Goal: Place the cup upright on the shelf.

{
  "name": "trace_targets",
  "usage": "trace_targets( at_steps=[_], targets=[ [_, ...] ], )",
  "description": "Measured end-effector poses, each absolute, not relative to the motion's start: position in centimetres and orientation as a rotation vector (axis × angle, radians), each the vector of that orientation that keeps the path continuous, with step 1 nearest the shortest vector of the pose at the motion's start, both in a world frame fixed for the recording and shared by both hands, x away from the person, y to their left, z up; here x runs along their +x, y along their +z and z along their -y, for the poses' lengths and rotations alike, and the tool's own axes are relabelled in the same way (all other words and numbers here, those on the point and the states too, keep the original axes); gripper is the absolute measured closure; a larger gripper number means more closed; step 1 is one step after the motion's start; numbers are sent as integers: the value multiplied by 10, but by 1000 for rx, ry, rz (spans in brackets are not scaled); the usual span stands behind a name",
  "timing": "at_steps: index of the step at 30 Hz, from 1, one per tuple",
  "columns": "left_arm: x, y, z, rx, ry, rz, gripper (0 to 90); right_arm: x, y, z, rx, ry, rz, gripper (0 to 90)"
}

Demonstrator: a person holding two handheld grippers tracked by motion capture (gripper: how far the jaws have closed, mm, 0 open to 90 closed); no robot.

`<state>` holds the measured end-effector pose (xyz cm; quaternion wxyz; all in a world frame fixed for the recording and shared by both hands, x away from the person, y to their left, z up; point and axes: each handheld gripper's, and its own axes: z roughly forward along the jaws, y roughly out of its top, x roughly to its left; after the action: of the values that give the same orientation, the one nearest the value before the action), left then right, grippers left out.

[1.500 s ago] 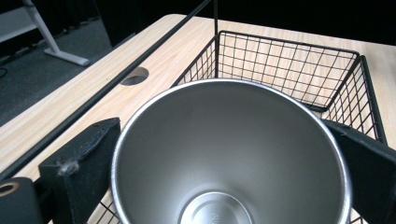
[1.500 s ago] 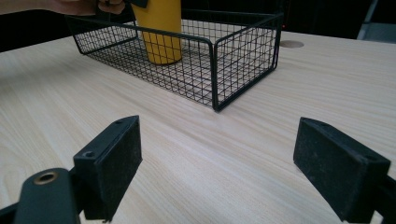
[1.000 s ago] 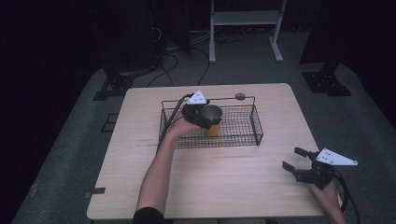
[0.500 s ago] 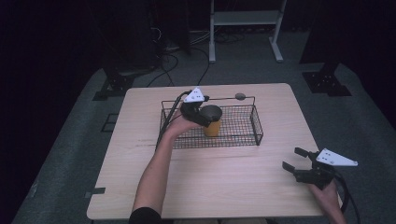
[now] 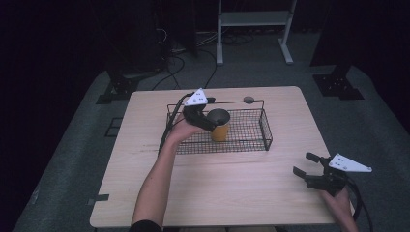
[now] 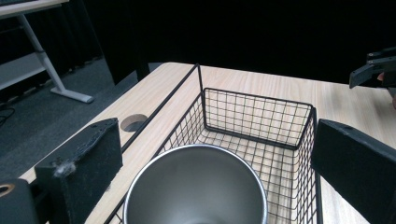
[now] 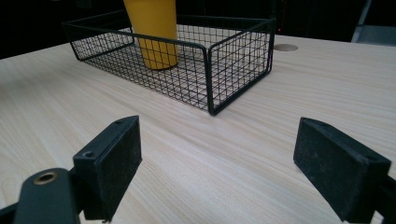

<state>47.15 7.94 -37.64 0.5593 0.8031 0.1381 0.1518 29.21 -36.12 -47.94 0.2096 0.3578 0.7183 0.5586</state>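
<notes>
Setting: studio-type test room, dark.
Walls: black curtains (image 5: pixel 58 43) all round, upper frame.
Floor: grey carpet (image 5: pixel 72 159); loose cables (image 5: pixel 193 53), stand feet (image 5: pixel 338 84).
Furniture: lone wooden table (image 5: pixel 217 193), centre; metal rack (image 5: pixel 254 21), top.

Dark room, grey carpet (image 5: pixel 72 159), white shelf frame (image 5: pixel 254 29) behind.

The cup (image 5: pixel 220 125) stands in the basket (image 5: pixel 263 129) on the worktop (image 5: pixel 232 193) — between the left hand-held gripper's (image 5: pixel 203 120) jaws, far left of the right hand-held gripper (image 5: pixel 309 165).
</notes>
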Motion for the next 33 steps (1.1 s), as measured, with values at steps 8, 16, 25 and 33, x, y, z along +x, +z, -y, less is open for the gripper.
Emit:
trace_targets(
  at_steps=[8, 16, 25, 33],
  targets=[
    [462, -375, -82, 1888, 362, -310, 16, 292, -479, 361, 994, 1554, -1998, 141],
    [453, -368, -86, 1873, 373, -295, 16, 292, -479, 361, 992, 1554, -1998, 141],
    [441, -365, -90, 1854, 386, -271, 16, 292, -479, 361, 993, 1555, -1998, 142],
    [432, -364, -95, 1846, 395, -267, 16, 292, -479, 360, 992, 1553, -2000, 142]
  ],
)
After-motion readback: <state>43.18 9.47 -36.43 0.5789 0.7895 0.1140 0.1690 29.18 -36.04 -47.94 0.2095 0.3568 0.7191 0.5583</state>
